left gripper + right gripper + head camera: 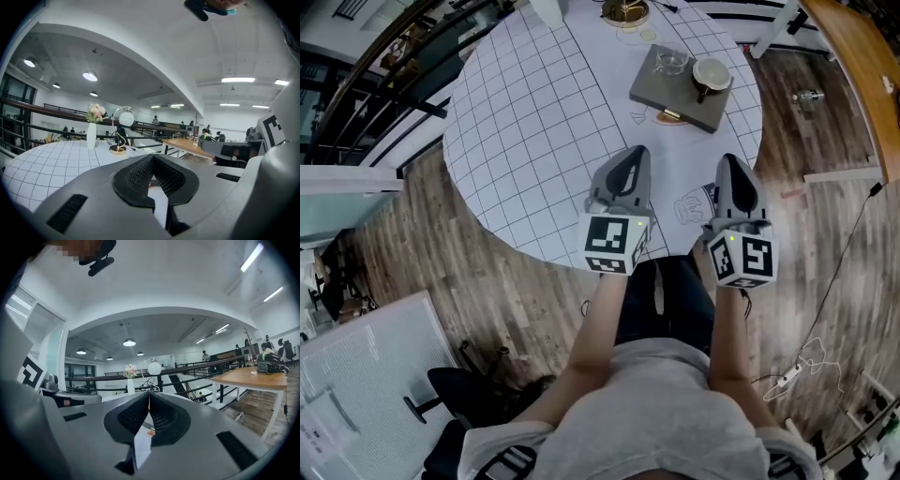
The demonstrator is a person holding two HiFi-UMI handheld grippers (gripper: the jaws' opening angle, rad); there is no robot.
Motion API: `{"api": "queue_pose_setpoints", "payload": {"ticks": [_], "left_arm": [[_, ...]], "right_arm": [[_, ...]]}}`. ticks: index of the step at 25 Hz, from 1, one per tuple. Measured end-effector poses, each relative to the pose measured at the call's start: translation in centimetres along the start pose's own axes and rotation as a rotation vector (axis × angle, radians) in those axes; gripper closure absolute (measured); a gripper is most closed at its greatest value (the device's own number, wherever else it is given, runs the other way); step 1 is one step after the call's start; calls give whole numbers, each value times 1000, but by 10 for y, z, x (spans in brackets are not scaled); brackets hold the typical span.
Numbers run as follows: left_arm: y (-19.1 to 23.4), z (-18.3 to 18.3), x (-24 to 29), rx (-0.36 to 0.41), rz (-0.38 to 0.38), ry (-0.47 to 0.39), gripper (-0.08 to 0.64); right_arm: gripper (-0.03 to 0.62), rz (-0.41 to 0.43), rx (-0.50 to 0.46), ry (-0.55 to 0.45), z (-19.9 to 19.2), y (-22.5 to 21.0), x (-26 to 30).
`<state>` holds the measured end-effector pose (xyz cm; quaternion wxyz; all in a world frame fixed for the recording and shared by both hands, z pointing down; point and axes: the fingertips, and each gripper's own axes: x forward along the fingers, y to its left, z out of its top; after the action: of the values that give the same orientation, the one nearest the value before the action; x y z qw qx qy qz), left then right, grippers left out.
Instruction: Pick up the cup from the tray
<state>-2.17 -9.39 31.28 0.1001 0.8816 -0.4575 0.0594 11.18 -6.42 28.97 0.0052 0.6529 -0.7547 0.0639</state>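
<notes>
A grey tray (661,94) lies at the far right of the round white gridded table (534,122). On it stand a clear glass cup (672,61) and a brown cup with a pale inside (711,75). Both grippers hover side by side over the table's near edge, well short of the tray and pointing toward it. My left gripper (634,153) is shut with nothing between its jaws, as the left gripper view (153,157) also shows. My right gripper (731,159) is likewise shut and empty (149,394). The gripper views do not show the tray.
A lamp with a gold base (625,11) stands at the table's far edge, with a white flower vase (91,133) near it. A small orange-rimmed disc (672,115) lies by the tray's near edge. A wooden desk (862,56) stands to the right, over wood flooring.
</notes>
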Motion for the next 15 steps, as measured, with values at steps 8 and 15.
{"api": "queue_pose_setpoints", "payload": {"ticks": [8,15], "left_arm": [[-17,-10,63,9,-15,44,554],[-31,-19,137,37,-31,92,554]], "right_arm": [[583,36,4,10,-3,-42,47],[583,60,12,33,-8,-93,94]]}}
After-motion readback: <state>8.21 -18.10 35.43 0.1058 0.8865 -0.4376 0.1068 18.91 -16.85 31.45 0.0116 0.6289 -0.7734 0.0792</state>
